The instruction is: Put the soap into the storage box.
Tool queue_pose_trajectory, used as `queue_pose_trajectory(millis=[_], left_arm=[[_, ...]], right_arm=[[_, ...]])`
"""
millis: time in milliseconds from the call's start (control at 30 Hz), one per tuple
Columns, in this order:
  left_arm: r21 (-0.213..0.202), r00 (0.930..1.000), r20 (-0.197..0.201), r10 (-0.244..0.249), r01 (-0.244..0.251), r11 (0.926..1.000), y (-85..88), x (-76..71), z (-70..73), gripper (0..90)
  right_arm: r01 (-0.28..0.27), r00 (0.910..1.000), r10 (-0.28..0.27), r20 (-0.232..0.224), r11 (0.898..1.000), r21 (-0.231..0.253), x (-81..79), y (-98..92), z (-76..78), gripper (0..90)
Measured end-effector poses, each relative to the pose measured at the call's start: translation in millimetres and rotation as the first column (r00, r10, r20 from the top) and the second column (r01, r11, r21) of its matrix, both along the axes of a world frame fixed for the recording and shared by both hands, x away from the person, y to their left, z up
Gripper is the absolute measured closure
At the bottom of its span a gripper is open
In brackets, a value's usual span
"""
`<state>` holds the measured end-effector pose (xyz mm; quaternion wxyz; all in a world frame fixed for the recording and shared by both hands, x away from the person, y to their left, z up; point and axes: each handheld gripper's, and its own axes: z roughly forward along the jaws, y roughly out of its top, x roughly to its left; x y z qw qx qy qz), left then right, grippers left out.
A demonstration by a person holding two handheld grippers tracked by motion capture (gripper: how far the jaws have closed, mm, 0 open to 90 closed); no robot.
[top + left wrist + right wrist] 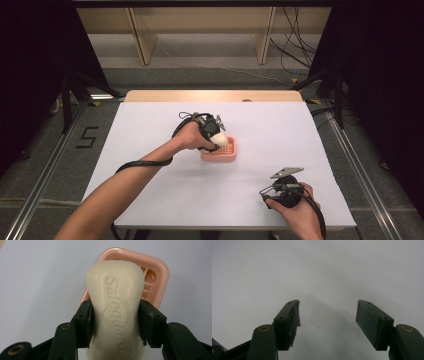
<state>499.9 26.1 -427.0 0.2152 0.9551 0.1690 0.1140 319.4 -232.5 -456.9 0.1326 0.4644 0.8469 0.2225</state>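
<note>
Right tongs (266,191), near right on the white tabletop (150,125), stood wide and empty. Farther off, at centre, left tongs (218,134) clamped the soap (116,305) just above the pink dish (160,277).

Left gripper (115,322) fingers (83,322) clamped tight, forearm stretched forward; right gripper (328,322) fingers (372,322) spread wide apart, hand held near.
</note>
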Motion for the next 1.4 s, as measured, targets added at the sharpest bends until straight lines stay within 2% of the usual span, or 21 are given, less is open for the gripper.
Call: queue_pose_trajectory(millis=[67,267,300,367,400,533,1067,1300,1400], left_arm=[[0.01,0.9999,0.008,-0.01,0.01,0.9999,-0.2,1.3,-0.9,48.9],[0.01,0.9999,-0.012,0.002,-0.002,0.9999,-2.6,0.5,-5.1,48.9],[0.011,0.9999,-0.003,-0.014,0.014,0.9998,-2.8,1.8,-5.5,48.8],[0.016,0.9999,-0.005,-0.013,0.013,0.9998,-3.2,1.9,-6.4,48.8],[0.037,0.9997,-0.014,-0.022,0.022,0.9991,-3.0,2.5,-5.2,48.8],[0.026,0.9998,-0.017,-0.004,0.004,0.9997,-3.4,2.2,-7.7,48.8],[0.03,0.9996,-0.029,0.002,-0.001,0.9995,-4.8,4.6,-10.2,47.9],[0.004,0.9993,-0.033,0.016,-0.016,0.9999,-5.5,4.9,-8.6,47.8],[-0.027,0.9993,-0.022,0.029,-0.029,0.9992,-4.2,3.6,-4.2,47.3]], right_arm=[[0.005,1.0,-0.005,0.0,1.0,0.002,-0.3,0.3,0.3,36.1],[0.016,0.9999,-0.016,-0.005,1.0,0.006,-1.4,0.7,0.6,36.1],[0.013,0.9999,-0.013,-0.004,1.0,0.008,-1.1,0.6,0.2,36.1],[0.012,0.9999,-0.012,-0.006,1.0,0.011,-1.0,0.6,0.0,36.1],[0.011,0.9999,-0.011,-0.007,1.0,0.011,-1.0,0.6,0.0,36.1],[0.014,0.9999,-0.014,-0.004,1.0,0.007,-1.5,0.7,0.5,36.0],[0.008,1.0,-0.008,-0.006,1.0,0.011,-1.2,0.8,0.1,36.0],[0.008,1.0,-0.008,-0.004,1.0,0.011,-1.2,0.7,0.1,35.9],[0.018,0.9998,-0.018,-0.012,1.0,0.009,-2.4,1.9,0.4,35.9]])
